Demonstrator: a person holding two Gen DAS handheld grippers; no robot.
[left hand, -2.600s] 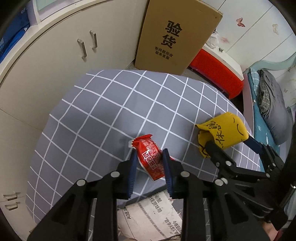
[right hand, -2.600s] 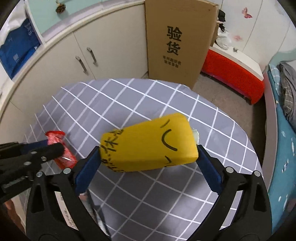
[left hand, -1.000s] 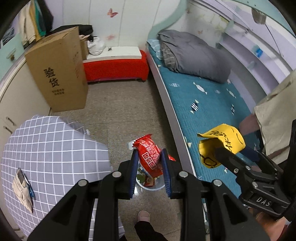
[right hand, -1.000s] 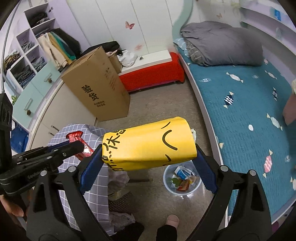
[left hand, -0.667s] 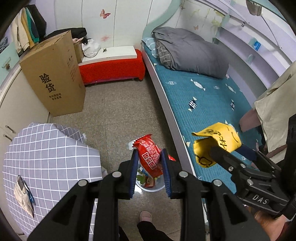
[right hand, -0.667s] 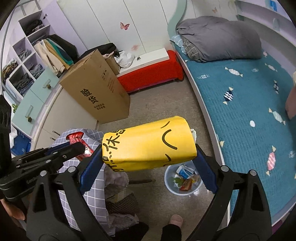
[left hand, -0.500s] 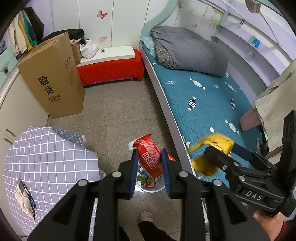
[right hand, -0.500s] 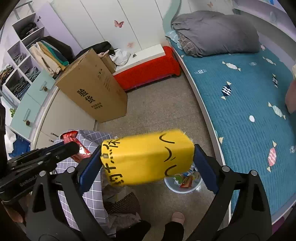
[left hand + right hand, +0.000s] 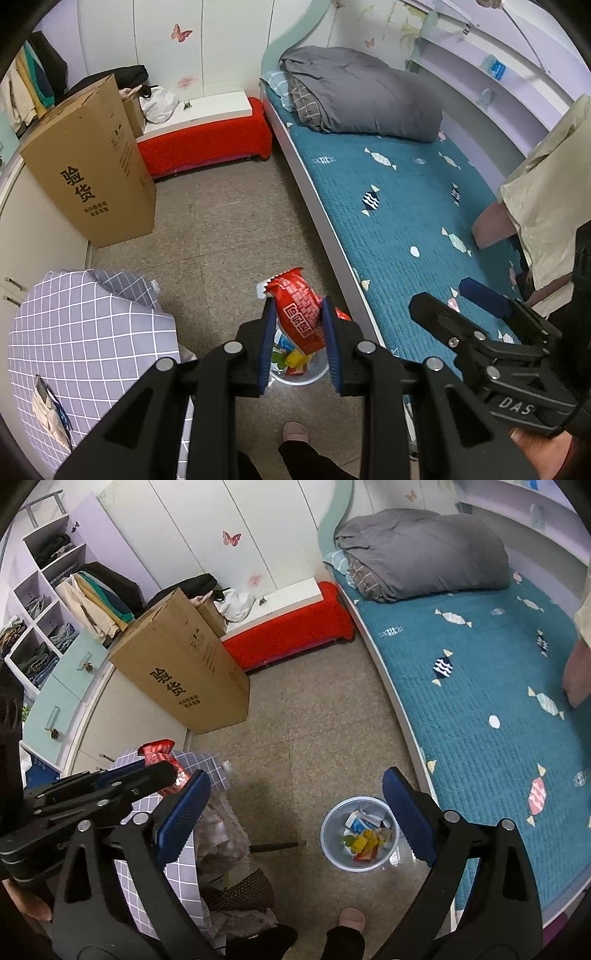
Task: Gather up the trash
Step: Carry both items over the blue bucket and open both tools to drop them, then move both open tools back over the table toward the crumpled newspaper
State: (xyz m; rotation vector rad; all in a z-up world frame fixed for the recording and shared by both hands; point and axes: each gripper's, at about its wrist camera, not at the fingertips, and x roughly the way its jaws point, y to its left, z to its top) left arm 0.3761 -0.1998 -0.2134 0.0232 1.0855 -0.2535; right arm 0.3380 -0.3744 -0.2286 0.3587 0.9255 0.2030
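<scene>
My left gripper [image 9: 298, 314] is shut on a red snack wrapper [image 9: 291, 291], held upright over a small round trash bin [image 9: 295, 380] on the floor. The right wrist view shows the same wrapper [image 9: 157, 747] at the left, in the left gripper [image 9: 159, 766]. My right gripper [image 9: 295, 775] stands open and empty, its blue pads wide apart, above and just left of the bin [image 9: 332, 856]. A yellow package [image 9: 364, 840] lies in the bin among other scraps. The right gripper [image 9: 441, 293] also shows at the right of the left wrist view.
A table with a grey checked cloth [image 9: 74, 325] stands at the left, with a paper [image 9: 48, 406] on it. A tall cardboard box [image 9: 92, 177], a red bench [image 9: 207, 144] and a teal bed [image 9: 406, 206] ring the floor. A person's foot [image 9: 351, 919] is near the bin.
The yellow package has left the right gripper's jaws and now lies in the bin. The left gripper still holds the red wrapper and has drifted over the bin.
</scene>
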